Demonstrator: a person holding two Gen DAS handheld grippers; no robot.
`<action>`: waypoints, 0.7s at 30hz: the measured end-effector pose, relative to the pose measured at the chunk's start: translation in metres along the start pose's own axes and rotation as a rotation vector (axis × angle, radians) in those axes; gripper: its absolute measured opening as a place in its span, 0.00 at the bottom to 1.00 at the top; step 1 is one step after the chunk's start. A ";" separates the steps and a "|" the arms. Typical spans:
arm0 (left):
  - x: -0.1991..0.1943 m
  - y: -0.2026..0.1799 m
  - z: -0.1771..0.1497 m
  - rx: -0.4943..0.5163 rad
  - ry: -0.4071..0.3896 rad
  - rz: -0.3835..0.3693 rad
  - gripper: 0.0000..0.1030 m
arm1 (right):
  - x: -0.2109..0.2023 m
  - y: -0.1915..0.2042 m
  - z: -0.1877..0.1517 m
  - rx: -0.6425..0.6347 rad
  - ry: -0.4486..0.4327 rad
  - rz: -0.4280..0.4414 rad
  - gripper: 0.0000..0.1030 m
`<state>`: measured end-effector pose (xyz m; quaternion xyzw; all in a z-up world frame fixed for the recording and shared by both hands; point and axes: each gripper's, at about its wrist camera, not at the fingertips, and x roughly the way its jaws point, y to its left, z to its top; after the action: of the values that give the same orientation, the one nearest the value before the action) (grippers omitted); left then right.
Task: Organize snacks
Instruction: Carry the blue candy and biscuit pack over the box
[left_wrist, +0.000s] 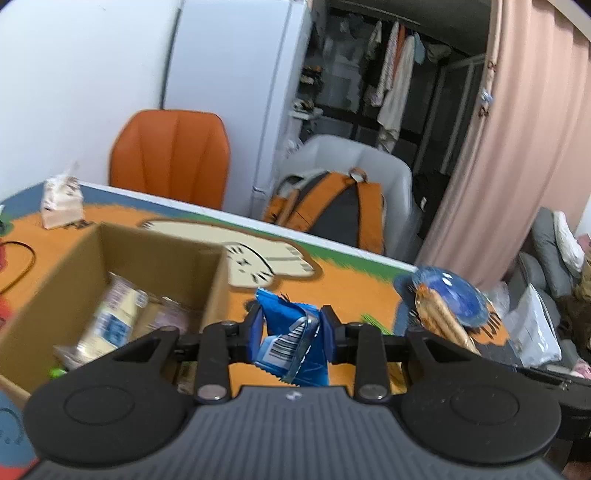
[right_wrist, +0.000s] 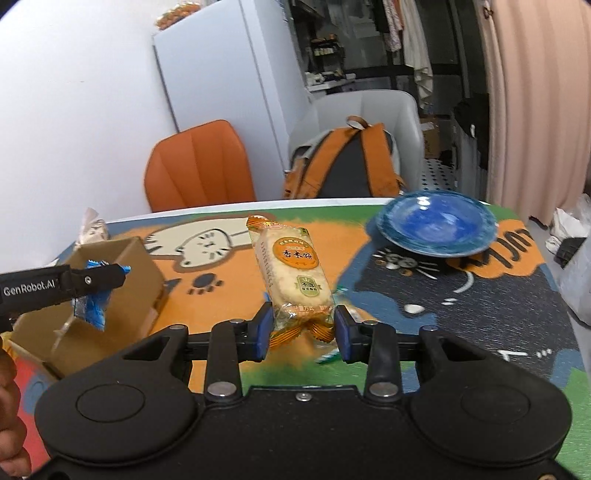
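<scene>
Left tool clenched on blue snack packet, beside cardboard box. Right tool gripping rice-cracker pack above surface.

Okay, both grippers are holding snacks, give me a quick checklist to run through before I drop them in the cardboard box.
1. Left gripper shut on the blue packet: ok.
2. Right gripper shut on the rice cracker pack: ok, gripped at its lower end.
3. Cardboard box open on top: ok.
4. Room left in the box: ok, wrapped snacks cover only part of the floor.
5. Blue packet above the opening: not ok, it hangs beside the box.
6. Blue plate clear of the path: ok.
</scene>
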<state>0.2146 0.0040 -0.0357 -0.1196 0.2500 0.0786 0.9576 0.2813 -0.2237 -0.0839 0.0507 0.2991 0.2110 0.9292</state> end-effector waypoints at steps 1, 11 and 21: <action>-0.002 0.005 0.002 -0.006 -0.008 0.007 0.31 | 0.000 0.005 0.001 -0.005 -0.001 0.006 0.34; -0.013 0.063 0.014 -0.101 -0.039 0.075 0.31 | 0.000 0.054 0.012 -0.053 -0.026 0.060 0.34; -0.002 0.116 0.023 -0.150 -0.026 0.106 0.31 | 0.006 0.110 0.021 -0.115 -0.032 0.079 0.34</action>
<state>0.1988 0.1207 -0.0372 -0.1767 0.2369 0.1490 0.9436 0.2578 -0.1209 -0.0453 0.0125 0.2692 0.2636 0.9262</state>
